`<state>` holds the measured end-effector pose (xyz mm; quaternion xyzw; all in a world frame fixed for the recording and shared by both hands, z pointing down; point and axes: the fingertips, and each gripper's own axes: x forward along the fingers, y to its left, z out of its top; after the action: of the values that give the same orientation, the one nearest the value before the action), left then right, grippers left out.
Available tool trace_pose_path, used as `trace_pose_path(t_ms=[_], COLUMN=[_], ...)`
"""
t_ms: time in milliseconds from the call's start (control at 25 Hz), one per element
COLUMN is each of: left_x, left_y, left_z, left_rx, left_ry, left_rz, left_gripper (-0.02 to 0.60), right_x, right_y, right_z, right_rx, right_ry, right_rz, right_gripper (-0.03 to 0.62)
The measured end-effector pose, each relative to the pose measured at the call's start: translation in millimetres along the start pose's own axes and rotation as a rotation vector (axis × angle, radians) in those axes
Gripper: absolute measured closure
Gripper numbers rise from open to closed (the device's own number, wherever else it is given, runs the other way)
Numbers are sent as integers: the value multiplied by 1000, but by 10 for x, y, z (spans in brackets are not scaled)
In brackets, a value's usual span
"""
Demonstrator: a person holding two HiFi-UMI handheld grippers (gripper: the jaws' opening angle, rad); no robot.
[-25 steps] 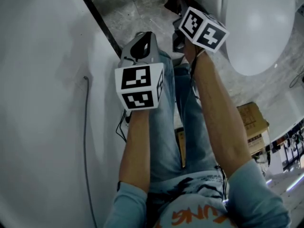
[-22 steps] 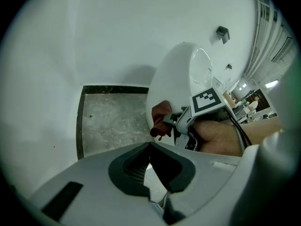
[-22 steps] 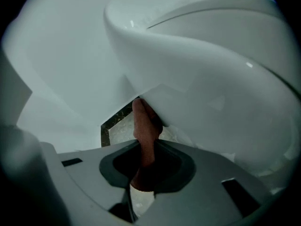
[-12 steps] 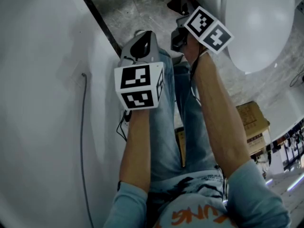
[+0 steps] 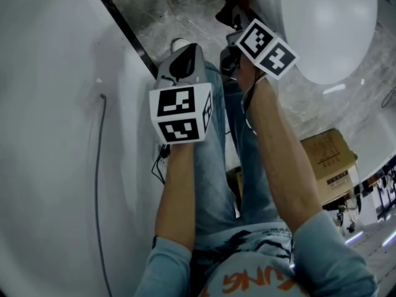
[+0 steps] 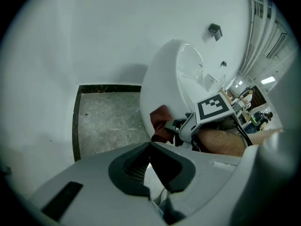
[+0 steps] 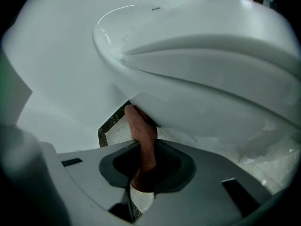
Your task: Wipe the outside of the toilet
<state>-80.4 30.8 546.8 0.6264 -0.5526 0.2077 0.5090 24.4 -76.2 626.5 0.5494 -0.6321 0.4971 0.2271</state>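
Note:
The white toilet [image 5: 322, 30] fills the top right of the head view, with its bowl [image 7: 202, 69] hanging close over the right gripper view. My right gripper [image 5: 231, 16] is shut on a red-brown cloth [image 7: 142, 135]. The cloth's upper end is pressed against the bowl's underside, by the floor. The cloth [image 6: 161, 124] and the right gripper [image 6: 181, 128] also show at the toilet's side [image 6: 164, 79] in the left gripper view. My left gripper [image 5: 184, 53] hovers left of the toilet above the person's knee, jaws together [image 6: 150, 147], holding nothing.
A white wall [image 5: 55, 135] with a thin grey cable [image 5: 98, 166] runs along the left, edged by a dark strip [image 5: 120, 23]. Grey marbled floor [image 5: 179, 8] lies between wall and toilet. A cardboard box [image 5: 328, 159] sits at the right. The person's jeans [image 5: 216, 166] are below both grippers.
The right gripper and its cloth have slid a little along the toilet's side, and the toilet now sits further left in the head view. The left gripper has held still.

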Motion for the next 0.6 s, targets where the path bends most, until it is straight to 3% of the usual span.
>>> trace_pose_path(t_ms=[600], left_x=[85], left_y=[-507], left_z=[-274], left_rx=[92], left_ry=[20], left_rz=[-10], left_gripper=[583], right_x=[-487], right_y=[-635], right_z=[-380], right_rx=[59], right_ry=[29], right_rz=[-5], right_gripper=[522])
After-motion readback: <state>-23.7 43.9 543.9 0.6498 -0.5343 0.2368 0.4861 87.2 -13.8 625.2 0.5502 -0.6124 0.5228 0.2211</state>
